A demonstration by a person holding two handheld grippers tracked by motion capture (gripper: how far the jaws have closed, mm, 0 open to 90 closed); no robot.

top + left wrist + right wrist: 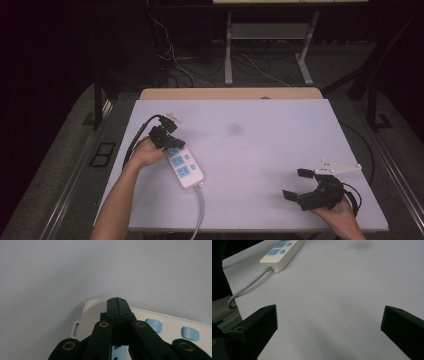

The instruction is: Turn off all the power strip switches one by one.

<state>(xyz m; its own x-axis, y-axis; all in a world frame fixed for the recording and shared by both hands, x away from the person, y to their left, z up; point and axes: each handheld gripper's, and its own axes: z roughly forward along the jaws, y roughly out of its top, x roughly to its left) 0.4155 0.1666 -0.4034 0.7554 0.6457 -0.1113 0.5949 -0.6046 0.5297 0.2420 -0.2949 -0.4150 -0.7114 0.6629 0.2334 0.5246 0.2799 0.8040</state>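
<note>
Two grippers: both are sitting low in the high view, one at centre left, one at lower right.
Left gripper [167, 142]: its jaws are pressing together with nothing between them, tips resting over the upper end of the power strip [183, 167].
Right gripper [299, 183]: its jaws are standing spread wide above bare table [280, 130], well apart from the strip.
Power strip: it is lying flat at centre left, its grey cord [200, 212] trailing toward the bottom edge.
</note>
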